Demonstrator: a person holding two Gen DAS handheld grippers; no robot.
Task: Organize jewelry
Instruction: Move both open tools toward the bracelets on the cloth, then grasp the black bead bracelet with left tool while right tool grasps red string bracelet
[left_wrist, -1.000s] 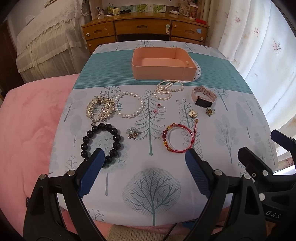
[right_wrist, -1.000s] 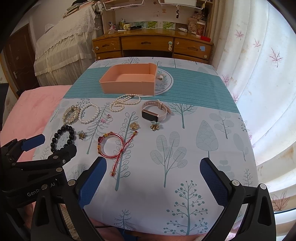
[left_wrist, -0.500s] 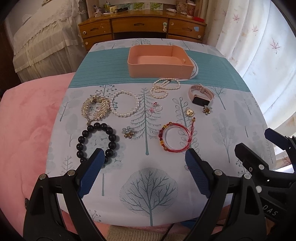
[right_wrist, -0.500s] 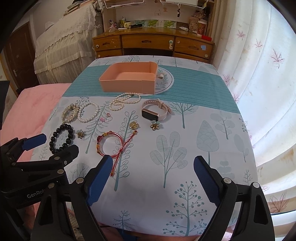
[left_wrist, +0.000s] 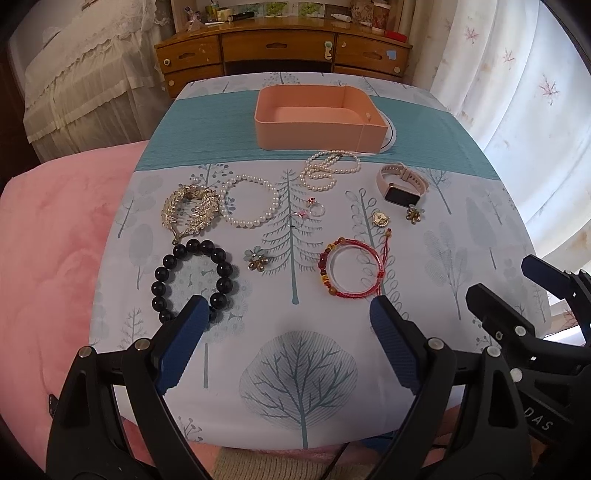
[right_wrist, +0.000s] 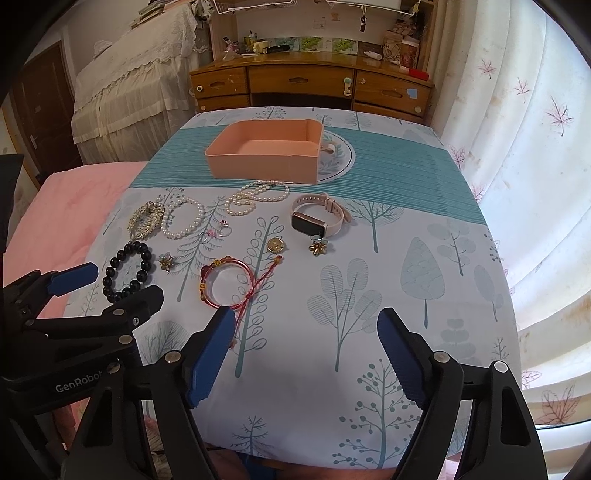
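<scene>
Bedroom setting, wooden dresser (right_wrist: 314, 85) at the back, lace-covered bed on the left, leaf-print curtains on the right; your tabletop (right_wrist: 406, 258) wears a tree-print cloth with a teal band. Peach tray (left_wrist: 317, 122) sits on that band, nothing visible inside it. All jewelry lies loose on the cloth in front of the tray: pearl necklace (left_wrist: 328, 170) just below the tray's near wall, pink smartwatch (left_wrist: 400, 184) to its right, pearl bracelet (left_wrist: 251, 201) left of center, gold hair comb (left_wrist: 190, 214) touching the bracelet's left side, two small rings (left_wrist: 308, 214) between pearls and center, gold pendant (left_wrist: 380, 218) and a flower charm (left_wrist: 413, 214) below the watch, second flower charm (left_wrist: 256, 258) mid-left, black bead bracelet (left_wrist: 192, 278) near-left, red cord bracelet (left_wrist: 351, 269) near-center. Your left tongs (left_wrist: 284, 339) hang released above the near cloth, nothing between the pads, left pad overlapping the black beads in view only. Your right tongs (right_wrist: 306, 354) are also released, jaws have just been narrowing, only bare cloth between them; the red cord's tail runs by the left pad.
</scene>
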